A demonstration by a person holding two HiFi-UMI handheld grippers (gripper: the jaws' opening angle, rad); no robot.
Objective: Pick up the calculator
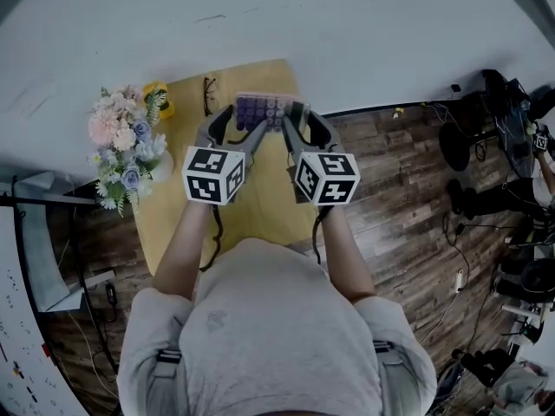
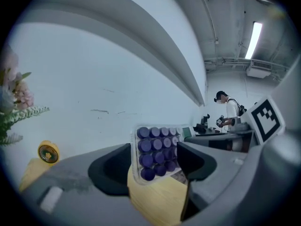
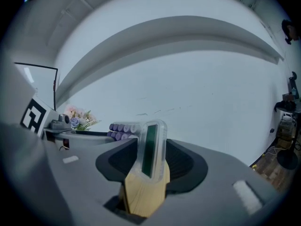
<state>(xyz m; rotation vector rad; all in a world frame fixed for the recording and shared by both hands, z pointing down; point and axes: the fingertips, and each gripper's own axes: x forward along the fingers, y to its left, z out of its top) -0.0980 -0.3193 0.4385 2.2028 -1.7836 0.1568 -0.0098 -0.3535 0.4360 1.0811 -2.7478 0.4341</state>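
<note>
The left tool point(image 2: 154, 147) was clamped on the keypad end of the calculator point(image 1: 263, 108), its two dark jaws pressing the clear case on either side of the rows of purple keys. The right tool point(image 3: 151, 145) gripped the other end the same way, with the dark green display turned edge-on between its jaws. Held between both tools, the calculator stood over the far end of the yellow wooden worktop point(image 1: 260, 202) and appeared to be off its surface, with the white wall behind it in both gripper views.

A bunch of pink, white and blue flowers point(image 1: 123, 146) stood at the worktop's left edge, a small round yellow object point(image 1: 159, 100) just beyond it, and a pair of glasses point(image 1: 209, 94) lay near the far left corner. Dark plank flooring point(image 1: 408, 189) ran to the right, cluttered with cables and equipment. In the left gripper view another person point(image 2: 229, 109) stood at a distant bench under a strip light point(image 2: 253, 39).

The holder's arms and torso covered the worktop's near end, the display showed no readable figures, and the yellow object was too small to identify.
</note>
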